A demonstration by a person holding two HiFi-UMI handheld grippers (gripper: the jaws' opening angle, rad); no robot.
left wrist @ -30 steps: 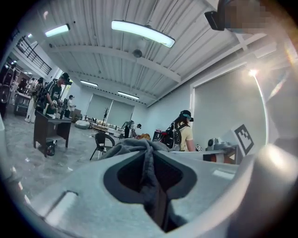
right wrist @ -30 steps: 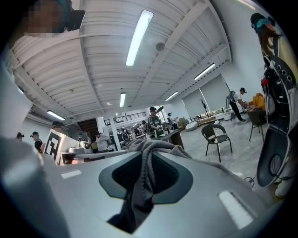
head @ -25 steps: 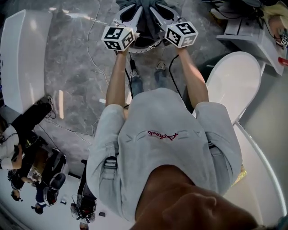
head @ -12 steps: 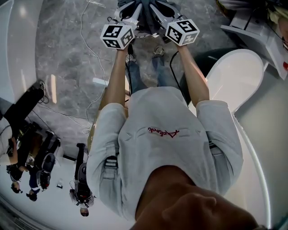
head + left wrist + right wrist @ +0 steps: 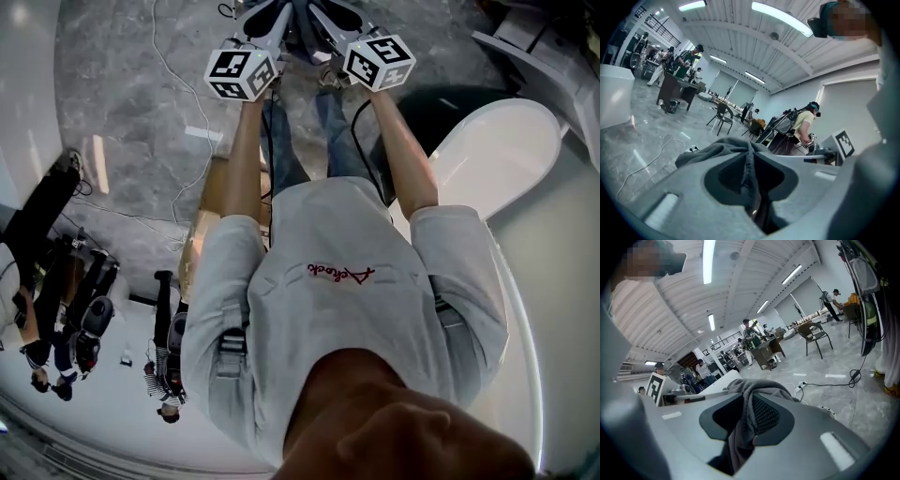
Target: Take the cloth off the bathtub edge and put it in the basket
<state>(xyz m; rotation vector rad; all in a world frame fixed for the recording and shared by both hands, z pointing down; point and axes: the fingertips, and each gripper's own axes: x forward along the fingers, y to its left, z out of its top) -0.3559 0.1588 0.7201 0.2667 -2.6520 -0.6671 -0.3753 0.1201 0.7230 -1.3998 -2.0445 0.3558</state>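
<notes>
STEP: carry to basket, judged | GRIP: left gripper [image 5: 749, 164] and right gripper [image 5: 746, 408] both clamped narrow on cloth [image 5: 719, 150], bunched between jaws and past tips | NEXT: likely find basket, unseen here, lower, release

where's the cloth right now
The grey cloth is clamped in both the left tongs and the right tongs, held out in front of the person above the marble floor, at the head view's top centre.
</notes>
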